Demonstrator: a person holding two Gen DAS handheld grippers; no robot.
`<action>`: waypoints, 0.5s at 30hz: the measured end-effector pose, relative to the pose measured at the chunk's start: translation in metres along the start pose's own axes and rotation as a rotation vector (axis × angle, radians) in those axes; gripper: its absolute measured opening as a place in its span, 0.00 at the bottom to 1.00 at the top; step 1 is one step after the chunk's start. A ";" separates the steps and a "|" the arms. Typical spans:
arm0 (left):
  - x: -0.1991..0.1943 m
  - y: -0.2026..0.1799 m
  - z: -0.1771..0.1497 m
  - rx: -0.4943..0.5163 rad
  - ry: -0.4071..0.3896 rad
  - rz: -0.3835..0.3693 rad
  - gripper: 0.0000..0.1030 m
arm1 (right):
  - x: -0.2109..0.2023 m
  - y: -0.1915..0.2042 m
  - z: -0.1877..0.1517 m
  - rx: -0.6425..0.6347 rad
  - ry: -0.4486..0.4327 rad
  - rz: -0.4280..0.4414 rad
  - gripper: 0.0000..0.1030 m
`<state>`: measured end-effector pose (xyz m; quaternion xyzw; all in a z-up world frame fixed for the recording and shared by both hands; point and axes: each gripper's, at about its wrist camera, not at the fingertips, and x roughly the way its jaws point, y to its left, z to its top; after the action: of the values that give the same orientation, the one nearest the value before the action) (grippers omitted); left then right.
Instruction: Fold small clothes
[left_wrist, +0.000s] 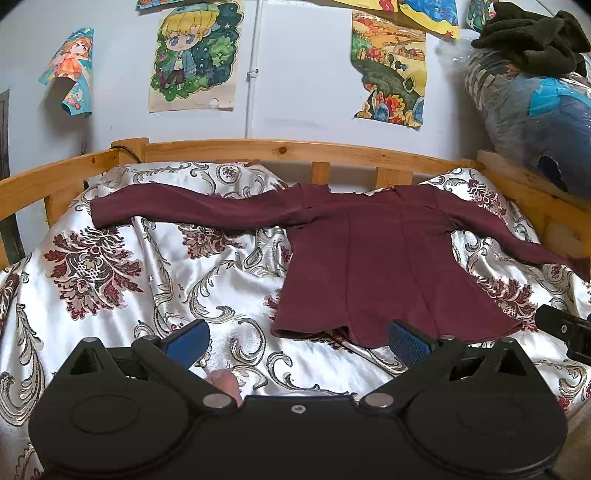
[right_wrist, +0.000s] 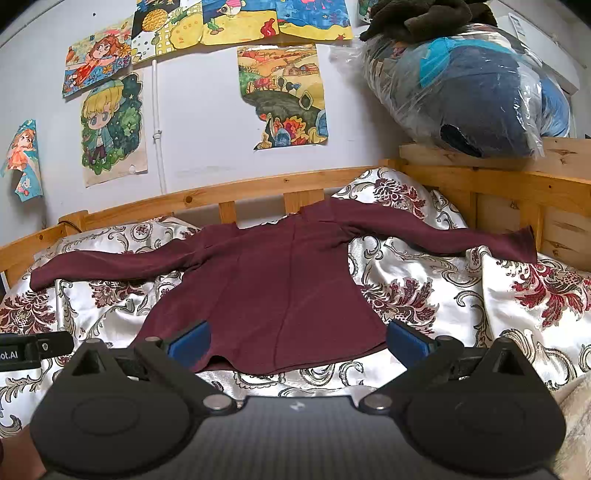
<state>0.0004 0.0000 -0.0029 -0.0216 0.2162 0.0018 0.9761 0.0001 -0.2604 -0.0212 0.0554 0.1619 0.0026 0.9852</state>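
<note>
Left tongs (left_wrist: 297, 341) wide apart, empty, hovering near top's hem, left of centre. Right tongs (right_wrist: 297, 341) also wide apart, empty, over hem. Maroon top (left_wrist: 384, 266) lies spread flat on bed (left_wrist: 110, 295), body right of centre, sleeves stretched left and right, neck toward far rail (left_wrist: 280, 149). Step: fold not yet begun, approach stage. Next move likely calls for pinching sleeve or side edge, carrying it across body, keeping fabric smooth on slippery cover.
</note>
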 end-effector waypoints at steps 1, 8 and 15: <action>-0.001 0.000 0.001 -0.002 0.000 -0.002 0.99 | 0.000 0.000 0.000 0.000 0.000 0.000 1.00; -0.002 0.000 0.002 -0.003 0.000 -0.003 0.99 | 0.000 0.000 0.000 0.001 0.000 0.000 1.00; -0.001 0.000 0.002 -0.003 0.000 -0.002 0.99 | 0.000 0.000 0.000 0.001 0.000 -0.001 1.00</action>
<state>-0.0003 0.0000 -0.0007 -0.0231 0.2159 0.0011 0.9761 0.0002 -0.2607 -0.0215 0.0559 0.1620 0.0022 0.9852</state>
